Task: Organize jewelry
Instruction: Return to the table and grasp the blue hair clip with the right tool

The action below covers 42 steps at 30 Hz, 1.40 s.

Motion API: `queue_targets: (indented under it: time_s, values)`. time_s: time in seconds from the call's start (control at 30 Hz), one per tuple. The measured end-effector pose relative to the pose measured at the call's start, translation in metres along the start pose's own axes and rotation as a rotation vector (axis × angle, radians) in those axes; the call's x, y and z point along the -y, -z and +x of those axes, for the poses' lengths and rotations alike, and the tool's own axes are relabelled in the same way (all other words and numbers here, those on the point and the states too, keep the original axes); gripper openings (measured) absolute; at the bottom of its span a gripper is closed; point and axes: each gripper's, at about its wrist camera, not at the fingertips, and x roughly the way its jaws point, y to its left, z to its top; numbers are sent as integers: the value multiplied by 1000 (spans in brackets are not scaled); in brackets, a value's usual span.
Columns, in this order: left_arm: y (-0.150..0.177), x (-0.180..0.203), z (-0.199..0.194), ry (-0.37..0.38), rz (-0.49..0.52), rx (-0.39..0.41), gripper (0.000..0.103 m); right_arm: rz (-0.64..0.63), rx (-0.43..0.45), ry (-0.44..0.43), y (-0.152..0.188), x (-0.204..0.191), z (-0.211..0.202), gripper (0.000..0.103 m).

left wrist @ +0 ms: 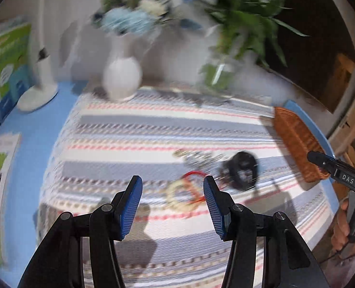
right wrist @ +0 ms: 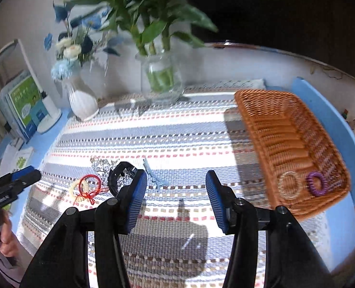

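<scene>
Loose jewelry lies on the striped cloth (right wrist: 177,124): a cream coil band (left wrist: 177,198) (right wrist: 77,190), a red cord bracelet (left wrist: 193,186) (right wrist: 89,187), a silver sparkly piece (left wrist: 196,158) (right wrist: 100,164), a black claw clip (left wrist: 243,170) (right wrist: 117,177) and a light blue clip (right wrist: 153,174). A brown wicker basket (right wrist: 295,129) (left wrist: 295,139) holds a clear coil band (right wrist: 289,185) and a purple coil band (right wrist: 317,183). My left gripper (left wrist: 172,201) is open above the cream band. My right gripper (right wrist: 176,198) is open and empty over the cloth, left of the basket.
A white vase of flowers (right wrist: 82,98) and a glass vase with green stems (right wrist: 161,79) stand at the back. A white lamp base (left wrist: 37,93) and books (left wrist: 9,69) are at the left on the blue table (left wrist: 33,144).
</scene>
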Motion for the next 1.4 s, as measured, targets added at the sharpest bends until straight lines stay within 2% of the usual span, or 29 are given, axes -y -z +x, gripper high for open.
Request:
queue_targets:
  time_s: [0.13,0.23,0.33,0.4,0.53,0.7,0.93,1.1,1.23,1.4]
  values:
    - [14,-29,16,8,-64,-54,54,-11,-42,5,7,-4,26,54]
    - [20,-37,30,29,-90,-85,54,-15,-75,-2,10,-2,42,54]
    - [20,-30,45,58,-79,-105,52,-31,-99,-5,13,-3,53,54]
    - [20,-23,53,70,-64,-120,47,-44,-111,6,14,-4,61,54]
    - [18,-10,68,64,-34,-141,43,-69,-135,11,17,-3,72,54]
    - [18,-7,82,69,-43,-159,41,-111,-159,10,19,0,82,54]
    - [18,-1,86,41,-17,-139,41,-196,-208,-16,25,-12,100,54]
    - [21,-1,85,37,0,-116,41,-268,-198,-11,22,-25,111,54]
    - [22,8,86,-11,43,-112,41,-336,-193,7,21,-33,124,54]
    - [22,17,89,-74,92,-110,41,-316,-179,-25,17,-33,134,54]
